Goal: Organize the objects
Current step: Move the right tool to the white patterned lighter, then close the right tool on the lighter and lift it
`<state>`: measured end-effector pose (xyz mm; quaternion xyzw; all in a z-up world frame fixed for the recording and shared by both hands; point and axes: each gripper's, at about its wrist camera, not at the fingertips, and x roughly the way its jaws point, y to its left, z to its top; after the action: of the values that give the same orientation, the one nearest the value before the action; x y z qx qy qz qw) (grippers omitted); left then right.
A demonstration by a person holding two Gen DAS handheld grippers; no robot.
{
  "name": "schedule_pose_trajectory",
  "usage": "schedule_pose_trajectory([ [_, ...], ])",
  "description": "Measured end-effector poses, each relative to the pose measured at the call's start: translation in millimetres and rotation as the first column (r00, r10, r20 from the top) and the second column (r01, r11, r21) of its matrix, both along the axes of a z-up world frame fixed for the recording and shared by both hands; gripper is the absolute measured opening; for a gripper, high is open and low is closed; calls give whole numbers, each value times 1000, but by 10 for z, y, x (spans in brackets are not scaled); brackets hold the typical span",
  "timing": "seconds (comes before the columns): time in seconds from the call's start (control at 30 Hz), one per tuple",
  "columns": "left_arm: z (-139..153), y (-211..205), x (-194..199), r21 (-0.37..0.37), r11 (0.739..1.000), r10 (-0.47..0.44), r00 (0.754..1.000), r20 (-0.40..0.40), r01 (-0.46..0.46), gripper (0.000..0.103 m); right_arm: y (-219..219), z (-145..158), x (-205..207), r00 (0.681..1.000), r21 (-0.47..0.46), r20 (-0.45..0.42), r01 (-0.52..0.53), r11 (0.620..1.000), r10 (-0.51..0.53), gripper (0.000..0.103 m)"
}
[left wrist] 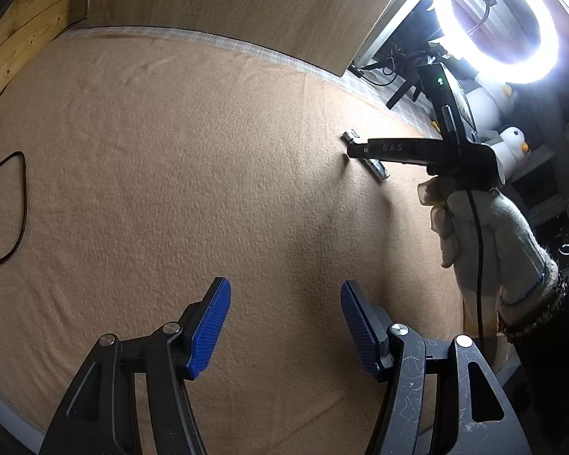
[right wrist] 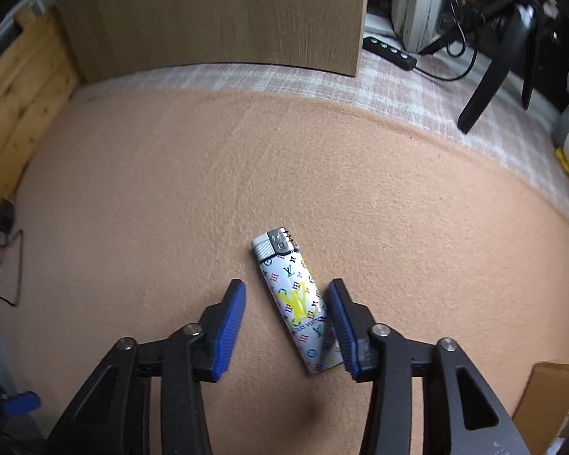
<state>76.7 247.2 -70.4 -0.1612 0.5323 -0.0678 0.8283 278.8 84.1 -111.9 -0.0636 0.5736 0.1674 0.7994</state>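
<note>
straddling the lighter (right wrist: pixel 297 301), open right gripper (right wrist: pixel 286 326) hides its side.

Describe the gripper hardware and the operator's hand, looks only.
Both the left gripper and right gripper have black scissor-style arms with silver rivets and blue ribbed pads on the fingers. The right hand wears a grey-white knit glove with a blue cuff line, a dark sleeve, and a black cable crossing it.

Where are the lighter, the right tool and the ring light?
lighter (right wrist: pixel 297 303), right wrist view, on its patterned body.
right tool (right wrist: pixel 286 328), right wrist view, midway between its blue fingertips.
ring light (left wrist: pixel 550 43), left wrist view, on its glowing rim.
</note>
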Motion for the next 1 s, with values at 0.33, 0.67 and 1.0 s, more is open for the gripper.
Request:
schedule_pose_trajectory([
  [0.33, 1, -86, 0, -7, 1000, -20, 1000, 4, 20, 64, -118, -21, -160, 1000, 1, 14, 5, 1000, -5, 21],
  [0.67, 32, -303, -21, -17, 998, -58, 998, 16, 58, 64, -497, -14, -581, 999, 68, 3, 48, 997, -49, 21],
  [1.0, 13, -583, -64, -40, 993, -107, 994, 9, 108, 64, -710, 169, -1076, 993, 129, 28, 111, 985, -115, 21],
])
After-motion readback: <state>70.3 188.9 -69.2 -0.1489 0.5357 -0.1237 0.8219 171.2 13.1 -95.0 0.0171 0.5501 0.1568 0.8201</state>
